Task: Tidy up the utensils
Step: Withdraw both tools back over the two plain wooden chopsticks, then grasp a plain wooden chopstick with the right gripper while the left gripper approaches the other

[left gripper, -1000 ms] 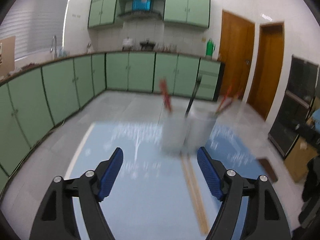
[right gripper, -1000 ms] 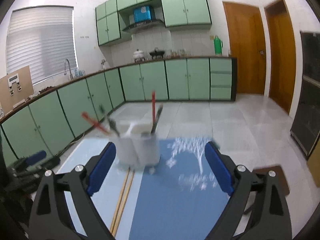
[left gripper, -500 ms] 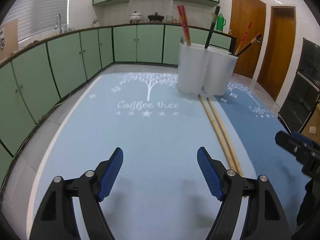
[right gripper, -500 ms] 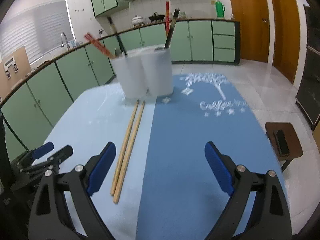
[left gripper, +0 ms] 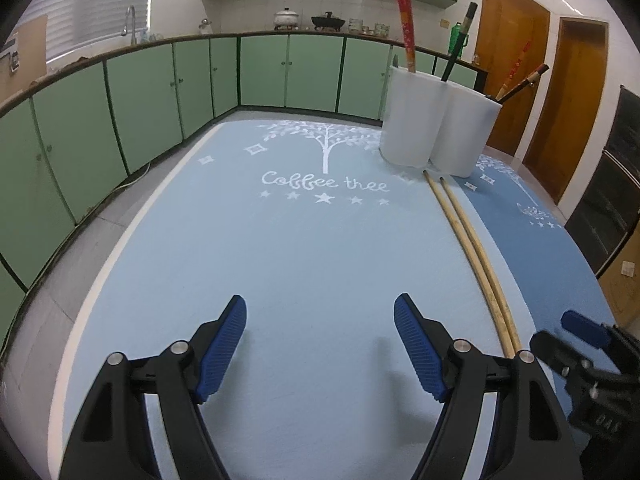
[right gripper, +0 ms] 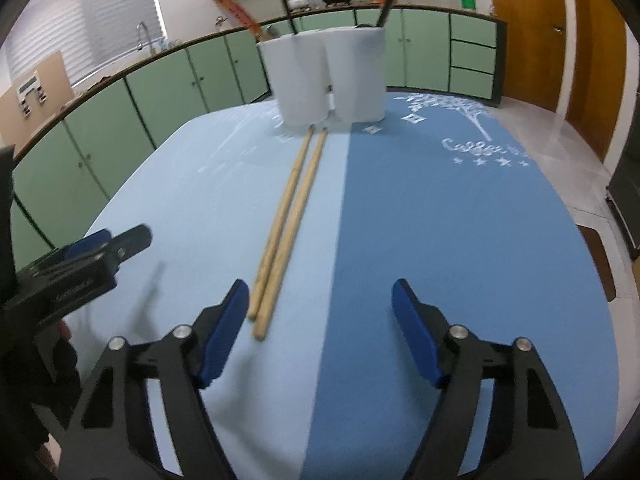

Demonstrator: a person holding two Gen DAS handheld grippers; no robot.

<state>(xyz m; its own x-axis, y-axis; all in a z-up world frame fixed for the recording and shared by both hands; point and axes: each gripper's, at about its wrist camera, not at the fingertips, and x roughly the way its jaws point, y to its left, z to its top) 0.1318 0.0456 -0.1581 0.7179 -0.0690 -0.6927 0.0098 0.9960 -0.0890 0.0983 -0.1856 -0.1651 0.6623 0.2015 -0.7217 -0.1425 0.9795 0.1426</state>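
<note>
Now that I have dropped both grippers low over the mat, my right gripper (right gripper: 320, 312), just narrowing yet empty, nears the wooden chopsticks (right gripper: 286, 216), my left gripper (left gripper: 320, 336) gaping empty.

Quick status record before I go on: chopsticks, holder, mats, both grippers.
loose chopsticks: wooden pair lying side by side on the light blue mat, beside its seam with the dark blue mat
holder: white two-cup holder at the pair's far tips, already holding red and dark utensils
left gripper: jaws open, empty, left of the pair
right gripper: jaws open, just been closing, near ends of the pair just inside its left pad
</note>
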